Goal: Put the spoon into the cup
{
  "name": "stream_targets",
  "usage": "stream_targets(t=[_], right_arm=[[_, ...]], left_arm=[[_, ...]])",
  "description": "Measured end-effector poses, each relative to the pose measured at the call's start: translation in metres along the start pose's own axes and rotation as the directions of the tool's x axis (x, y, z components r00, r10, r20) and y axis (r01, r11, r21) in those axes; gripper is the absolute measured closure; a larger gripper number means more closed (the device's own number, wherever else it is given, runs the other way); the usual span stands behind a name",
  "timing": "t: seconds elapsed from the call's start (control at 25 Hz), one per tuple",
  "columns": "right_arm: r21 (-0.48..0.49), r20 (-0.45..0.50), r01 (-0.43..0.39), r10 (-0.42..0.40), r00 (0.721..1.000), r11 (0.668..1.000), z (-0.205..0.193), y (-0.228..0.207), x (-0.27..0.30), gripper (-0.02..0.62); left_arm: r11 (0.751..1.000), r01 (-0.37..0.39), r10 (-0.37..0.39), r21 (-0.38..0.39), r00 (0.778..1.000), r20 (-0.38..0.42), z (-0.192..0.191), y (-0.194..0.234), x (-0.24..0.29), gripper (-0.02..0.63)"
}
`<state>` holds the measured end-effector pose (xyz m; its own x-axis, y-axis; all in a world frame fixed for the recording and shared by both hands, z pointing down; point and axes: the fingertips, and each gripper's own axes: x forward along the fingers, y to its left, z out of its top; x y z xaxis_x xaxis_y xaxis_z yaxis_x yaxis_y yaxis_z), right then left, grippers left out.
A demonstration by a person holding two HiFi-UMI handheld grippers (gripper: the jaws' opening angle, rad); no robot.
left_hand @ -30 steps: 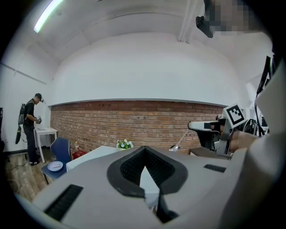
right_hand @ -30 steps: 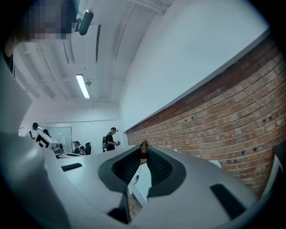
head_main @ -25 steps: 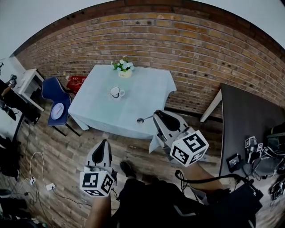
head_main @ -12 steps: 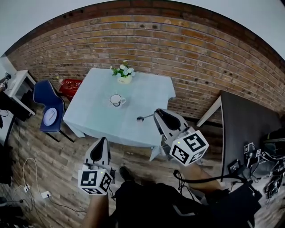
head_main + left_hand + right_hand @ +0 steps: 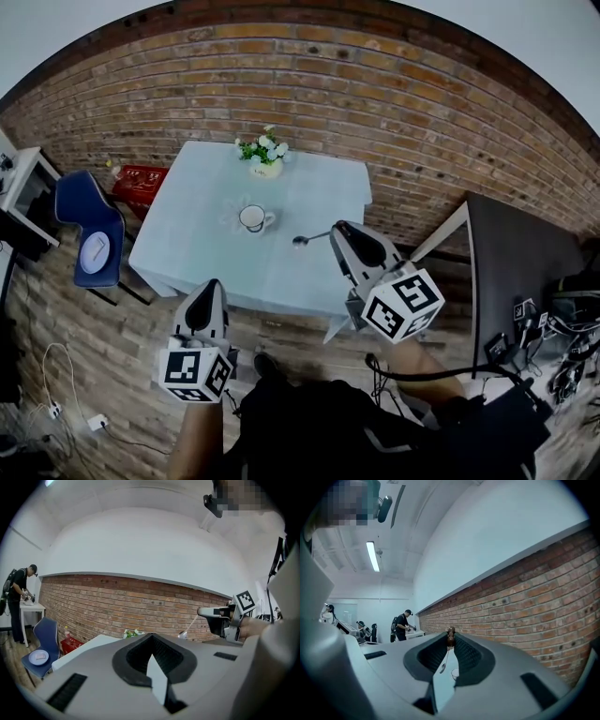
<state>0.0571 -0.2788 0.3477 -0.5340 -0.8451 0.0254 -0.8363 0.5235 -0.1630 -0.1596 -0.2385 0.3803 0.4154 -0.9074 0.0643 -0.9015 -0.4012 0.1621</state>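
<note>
both grippers have come closer to the table (image 5: 314, 183). the right gripper (image 5: 336, 230) clamps the spoon (image 5: 309, 237) by its handle, with the bowl now over the tabletop, nearer the cup (image 5: 252, 217) but short of it. the left gripper (image 5: 211, 284) looks closed and empty.

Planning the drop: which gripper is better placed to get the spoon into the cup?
Right. The right gripper grips the spoon by its handle, bowl out over the table near the cup. The left gripper holds nothing and is farther from the cup.
</note>
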Motion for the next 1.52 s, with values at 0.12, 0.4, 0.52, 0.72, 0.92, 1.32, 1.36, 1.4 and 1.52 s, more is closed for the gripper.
stream_targets(t=[0.12, 0.4, 0.52, 0.72, 0.92, 1.32, 1.36, 1.4, 1.52], right_arm=[[0.003, 0.000, 0.035, -0.035, 0.999, 0.999, 0.001, -0.001, 0.016, 0.540], [0.019, -0.005, 0.104, -0.104, 0.995, 0.994, 0.001, -0.006, 0.049, 0.540], [0.024, 0.000, 0.111, -0.111, 0.994, 0.994, -0.001, -0.007, 0.064, 0.540], [0.017, -0.027, 0.098, -0.097, 0.995, 0.995, -0.008, -0.014, 0.091, 0.540], [0.032, -0.072, 0.061, -0.059, 0.996, 0.998, -0.027, -0.032, 0.123, 0.540], [0.059, -0.157, -0.011, 0.020, 0.987, 0.998, -0.073, -0.067, 0.181, 0.541], [0.060, -0.162, -0.019, 0.028, 0.986, 0.998, -0.078, -0.070, 0.186, 0.540], [0.061, -0.167, -0.029, 0.038, 0.985, 0.998, -0.082, -0.071, 0.193, 0.540], [0.069, -0.186, -0.054, 0.066, 0.980, 0.996, -0.098, -0.074, 0.210, 0.540]], left_arm=[[1.000, 0.026, -0.026, -0.008, 1.000, -0.003, 0.002, 0.018, 0.010, 0.598], [0.998, 0.059, -0.058, -0.023, 0.998, 0.012, 0.011, 0.059, 0.028, 0.598], [0.998, 0.066, -0.066, -0.016, 0.998, 0.006, 0.011, 0.071, 0.035, 0.598], [0.998, 0.050, -0.051, -0.044, 0.999, -0.019, 0.001, 0.080, 0.047, 0.598], [1.000, -0.003, 0.002, -0.030, 0.999, -0.045, -0.010, 0.086, 0.066, 0.599], [0.992, -0.115, 0.112, -0.045, 0.992, -0.063, -0.026, 0.095, 0.087, 0.598], [0.991, -0.126, 0.123, -0.044, 0.991, -0.061, -0.026, 0.095, 0.089, 0.598], [0.989, -0.138, 0.135, -0.045, 0.989, -0.060, -0.026, 0.096, 0.090, 0.598], [0.985, -0.170, 0.168, -0.037, 0.984, -0.061, -0.027, 0.099, 0.092, 0.598]])
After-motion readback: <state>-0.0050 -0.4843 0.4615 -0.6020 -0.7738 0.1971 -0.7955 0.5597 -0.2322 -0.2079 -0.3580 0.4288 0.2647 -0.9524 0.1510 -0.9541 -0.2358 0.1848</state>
